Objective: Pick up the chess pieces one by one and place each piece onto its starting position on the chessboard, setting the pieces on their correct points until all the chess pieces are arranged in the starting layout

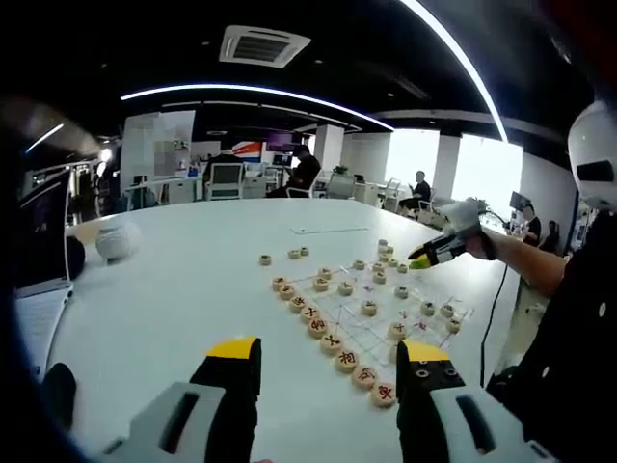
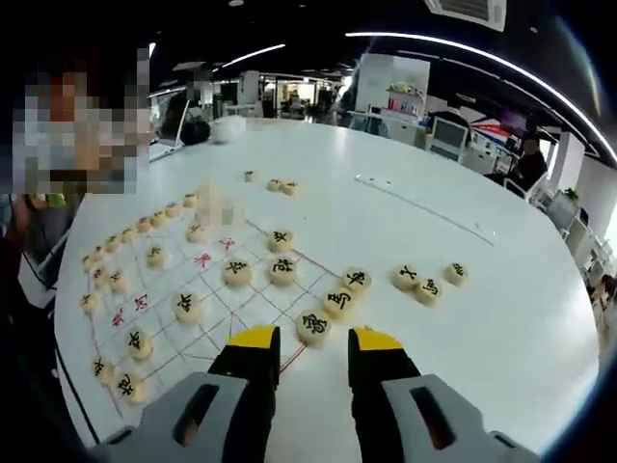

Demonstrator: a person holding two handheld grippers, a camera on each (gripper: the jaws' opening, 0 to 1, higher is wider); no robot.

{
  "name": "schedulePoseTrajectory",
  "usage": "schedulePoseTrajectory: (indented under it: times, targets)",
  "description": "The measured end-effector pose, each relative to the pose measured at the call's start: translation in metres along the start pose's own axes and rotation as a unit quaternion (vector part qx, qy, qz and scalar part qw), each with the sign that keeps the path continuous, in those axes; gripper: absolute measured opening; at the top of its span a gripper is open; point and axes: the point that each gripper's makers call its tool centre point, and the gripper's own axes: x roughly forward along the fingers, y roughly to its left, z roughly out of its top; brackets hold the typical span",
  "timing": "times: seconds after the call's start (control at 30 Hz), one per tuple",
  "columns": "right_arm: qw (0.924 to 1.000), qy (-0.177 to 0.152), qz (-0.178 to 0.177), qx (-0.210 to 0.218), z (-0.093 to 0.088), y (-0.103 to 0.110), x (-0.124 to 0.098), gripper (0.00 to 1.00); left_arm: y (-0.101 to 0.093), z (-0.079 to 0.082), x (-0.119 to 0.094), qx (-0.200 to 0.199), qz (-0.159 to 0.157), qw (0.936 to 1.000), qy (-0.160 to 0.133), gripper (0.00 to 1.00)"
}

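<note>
White tabletop (image 2: 501,289) carries a clear chessboard sheet (image 2: 207,289) with red grid lines, and most of the round wooden chess pieces (image 2: 282,270) sit on its points. Three more pieces (image 2: 429,280) lie off the sheet, just past its far edge, and a few others rest farther out on the table. Near the sheet's corner, the right gripper (image 2: 310,340) hovers with its yellow-tipped jaws spread and empty, one piece (image 2: 313,326) just ahead of them. Beside the sheet's long row of pieces, the left gripper (image 1: 328,362) also hangs with jaws apart, holding nothing.
</note>
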Motion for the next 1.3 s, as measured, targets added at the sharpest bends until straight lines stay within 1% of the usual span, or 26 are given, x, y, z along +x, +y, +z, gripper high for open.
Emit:
schedulePoseTrajectory:
  times: [0.03,0.1,0.17,0.2,0.23,0.33,0.47,0.6,0.73,0.83,0.9,0.93,1.03,1.07,1.13,1.3]
  targets:
    - [0.9998,-0.02,-0.004,-0.001,0.004,0.001,-0.007,0.32,0.0,0.0,0.0,0.001,0.0,1.0,0.0,0.57]
    - [0.9975,-0.07,-0.012,-0.006,0.014,0.003,-0.025,0.36,0.0,0.003,0.001,0.001,0.0,1.0,-0.001,0.57]
    - [0.9952,-0.093,-0.028,0.007,0.015,0.001,-0.045,0.37,0.001,0.008,0.001,0.001,0.0,1.0,-0.006,0.57]
    - [0.9931,-0.11,-0.038,0.014,0.016,0.0,-0.058,0.37,0.001,0.01,0.002,0.002,0.0,1.0,-0.007,0.57]
    - [0.9921,-0.116,-0.043,0.021,0.015,-0.001,-0.064,0.37,0.0,0.012,0.003,0.004,0.0,1.0,-0.008,0.57]
    - [0.9861,-0.146,-0.065,0.043,0.011,-0.002,-0.091,0.38,-0.003,0.015,0.006,0.012,-0.004,0.9999,-0.006,0.58]
    - [0.9805,-0.16,-0.089,0.071,-0.006,0.0,-0.117,0.38,-0.008,0.018,0.012,0.019,-0.012,0.9998,-0.002,0.58]
    - [0.9754,-0.17,-0.106,0.093,-0.018,0.0,-0.132,0.38,-0.013,0.018,0.015,0.023,-0.019,0.9996,0.001,0.58]
    - [0.9761,-0.165,-0.108,0.091,-0.019,-0.006,-0.131,0.38,-0.016,0.018,0.017,0.027,-0.024,0.9993,0.004,0.58]
    - [0.9784,-0.16,-0.098,0.086,-0.012,-0.011,-0.127,0.37,-0.015,0.02,0.015,0.026,-0.024,0.9994,0.0,0.58]
    - [0.9814,-0.156,-0.087,0.072,-0.006,-0.011,-0.122,0.37,-0.014,0.02,0.014,0.025,-0.022,0.9994,-0.001,0.58]
    - [0.9834,-0.152,-0.081,0.059,0.001,-0.011,-0.118,0.37,-0.011,0.018,0.012,0.024,-0.019,0.9995,-0.001,0.58]
    - [0.9868,-0.143,-0.064,0.04,0.015,-0.012,-0.107,0.37,-0.007,0.015,0.008,0.018,-0.012,0.9998,-0.001,0.58]
    - [0.9879,-0.139,-0.058,0.034,0.019,-0.014,-0.102,0.37,-0.006,0.014,0.007,0.016,-0.01,0.9998,-0.002,0.58]
    - [0.991,-0.126,-0.046,0.01,0.029,-0.014,-0.092,0.37,-0.004,0.011,0.004,0.013,-0.006,0.9999,-0.001,0.58]
    - [0.9938,-0.106,-0.011,-0.031,0.052,-0.01,-0.069,0.37,0.004,0.008,-0.001,0.006,0.005,1.0,-0.002,0.58]
